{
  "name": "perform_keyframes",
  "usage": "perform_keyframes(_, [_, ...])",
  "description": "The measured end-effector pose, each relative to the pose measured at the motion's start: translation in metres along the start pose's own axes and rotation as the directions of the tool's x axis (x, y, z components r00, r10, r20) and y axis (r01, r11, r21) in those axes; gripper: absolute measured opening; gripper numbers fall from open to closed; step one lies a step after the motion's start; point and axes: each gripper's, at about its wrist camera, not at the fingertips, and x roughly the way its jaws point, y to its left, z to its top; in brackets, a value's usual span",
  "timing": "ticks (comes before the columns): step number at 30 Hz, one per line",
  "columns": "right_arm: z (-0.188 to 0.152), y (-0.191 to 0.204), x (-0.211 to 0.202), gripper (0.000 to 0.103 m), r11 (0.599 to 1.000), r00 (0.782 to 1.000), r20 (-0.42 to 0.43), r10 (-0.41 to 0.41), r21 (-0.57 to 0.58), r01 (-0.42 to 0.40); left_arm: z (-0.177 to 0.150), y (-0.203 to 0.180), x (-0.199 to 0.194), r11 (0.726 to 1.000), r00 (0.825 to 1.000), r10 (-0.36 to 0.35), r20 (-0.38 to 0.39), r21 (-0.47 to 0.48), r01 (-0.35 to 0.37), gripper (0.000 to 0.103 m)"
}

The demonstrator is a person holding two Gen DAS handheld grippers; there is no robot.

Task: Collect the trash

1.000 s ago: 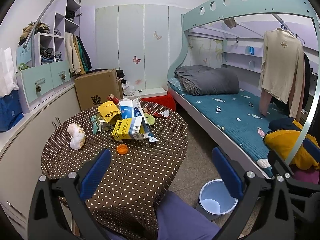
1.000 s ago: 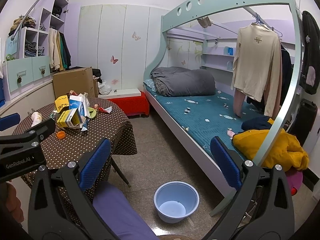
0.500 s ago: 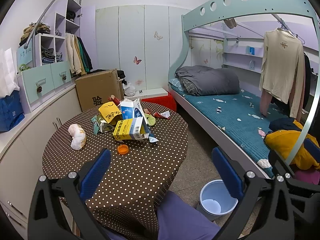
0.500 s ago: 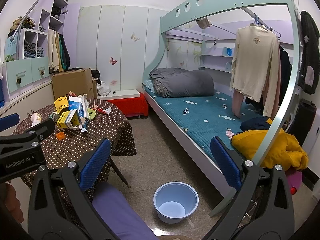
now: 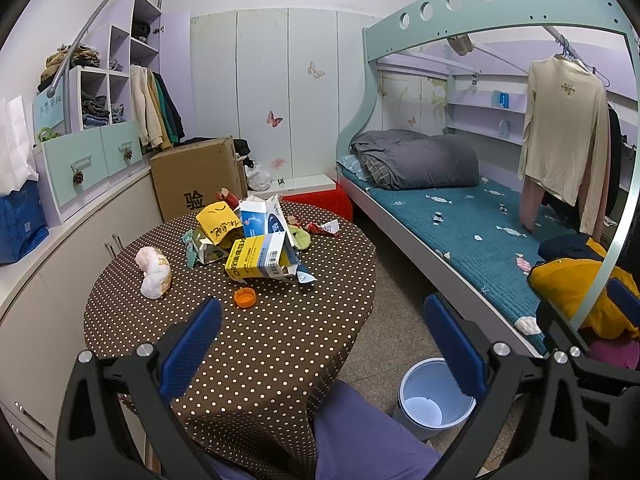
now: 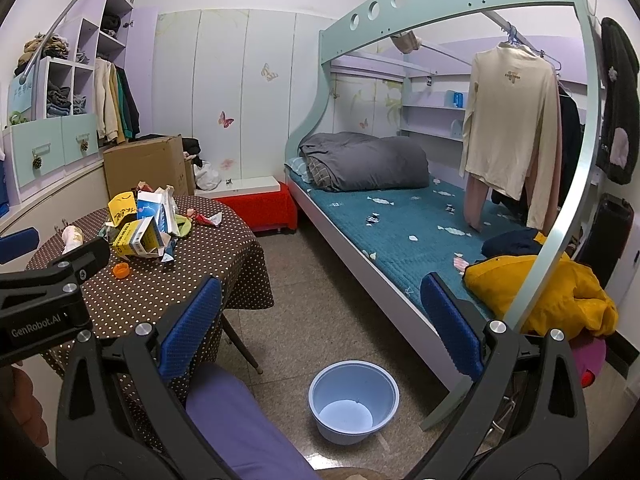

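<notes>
Bunk bed (image 6: 400, 232) fills the right side; we see a bare strip of floor (image 6: 320, 300) between its rail and the round counter (image 5: 260, 340) with the dotted brown cloth. Cardboard box (image 5: 196, 180) stands behind the counter, beside the wall cabinets. Blue bin (image 6: 354, 404) sits on the floor near the bed rail, apart from the counter edge, open top, nothing over it. A knee in purple cloth (image 6: 236, 420) sits low between counter and bin.

Trash is clustered at the far-centre of the counter: yellow-blue carton (image 5: 260, 258) lying on its side in front, blue-white carton (image 5: 262, 220) and yellow wrapper (image 5: 218, 222) behind it, red wrapper scraps (image 5: 320, 227) near the far right edge. White crumpled bag (image 5: 154, 272) lies alone to the left, orange cap (image 5: 245, 298) alone in front of the pile. Near half of the counter is bare cloth.

Our left tongs (image 5: 320, 344) are spread wide, holding nothing, over the near counter edge. Right tongs (image 6: 316, 328) also wide, holding nothing, over the floor above the bin.
</notes>
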Motion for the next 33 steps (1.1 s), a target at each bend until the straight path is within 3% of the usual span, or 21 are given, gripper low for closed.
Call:
perform_keyframes(20, [-0.003,0.007,0.013,0.097,1.000,0.998,-0.054,0.025,-0.001,-0.025,-0.002,0.007,0.010,1.000,0.999,0.007,-0.038,-0.029,-0.008,0.099])
perform_keyframes(33, [0.012,0.057,0.052,0.097,0.984,0.981,-0.116,0.153,-0.073,-0.162,0.001,0.050,0.030,0.987,0.989,0.143,-0.045,-0.070,-0.146,0.099])
